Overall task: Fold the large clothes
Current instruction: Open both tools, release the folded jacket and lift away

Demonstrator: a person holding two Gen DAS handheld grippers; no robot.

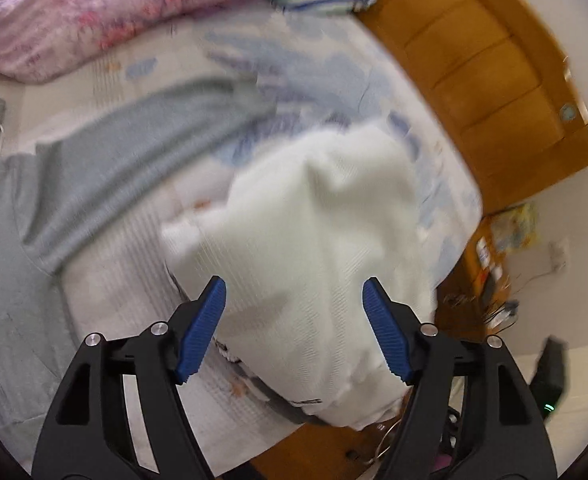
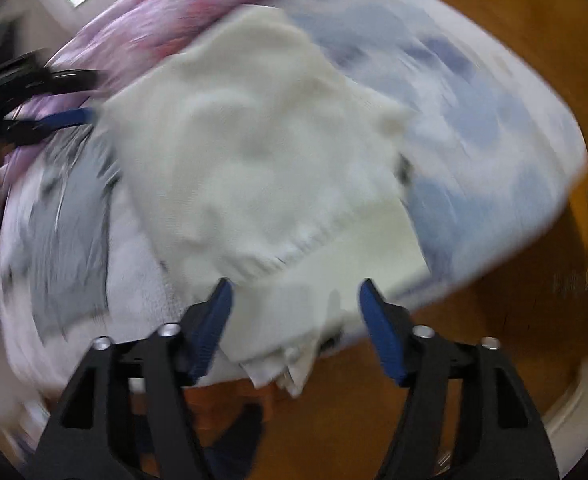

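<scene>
Bed [image 1: 142, 240]: white knit [image 1: 314, 240] heaped at its near corner, directly ahead of both claws. Grey garment [image 1: 106, 168] lies beyond, left of the left claw [image 1: 294, 296]. Knit looks soft, light, floppy; likely best pinched at the ribbed hem [image 2: 270, 264]. Left claw and right claw [image 2: 294, 292] both spread, holding nothing.
</scene>
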